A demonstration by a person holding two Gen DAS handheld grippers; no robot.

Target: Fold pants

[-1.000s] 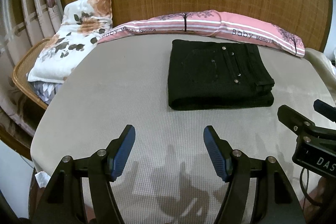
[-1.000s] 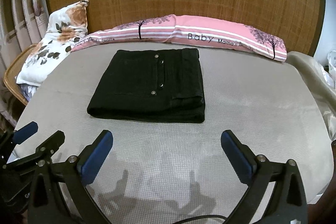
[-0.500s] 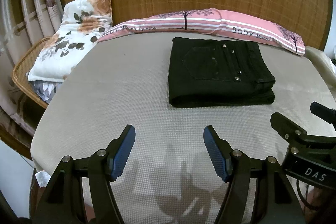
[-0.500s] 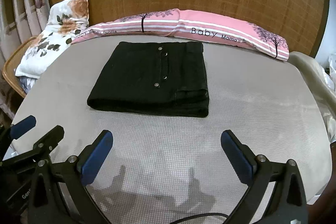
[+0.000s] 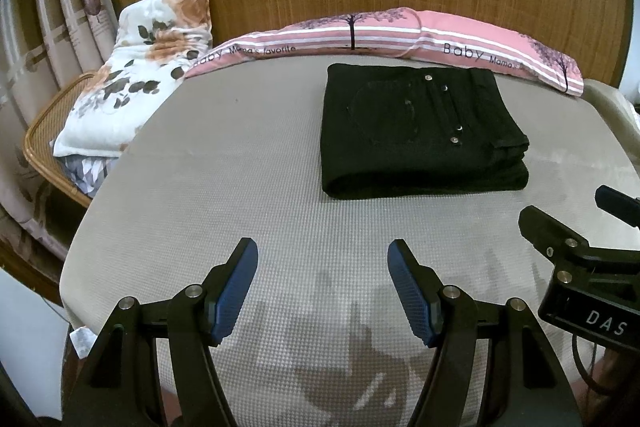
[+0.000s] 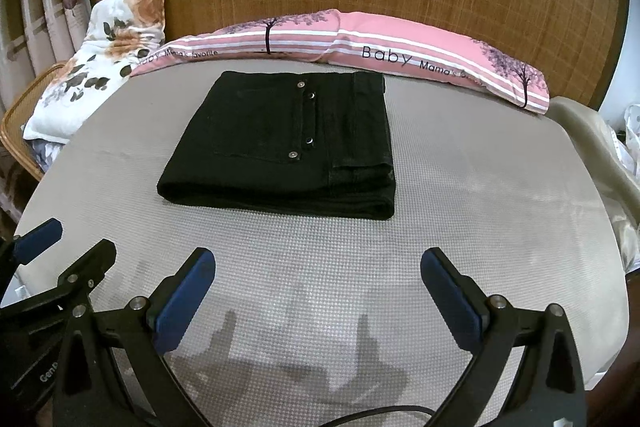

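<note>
The black pants lie on the grey mat of the bed, already folded into a thick, squared-off stack near the pink bolster at the headboard. From where I stand the folding looks finished; at most a corner might want squaring. The left gripper and the right gripper hang over the bare mat, well short of the pants, both spread wide with nothing between their blue pads.
</note>
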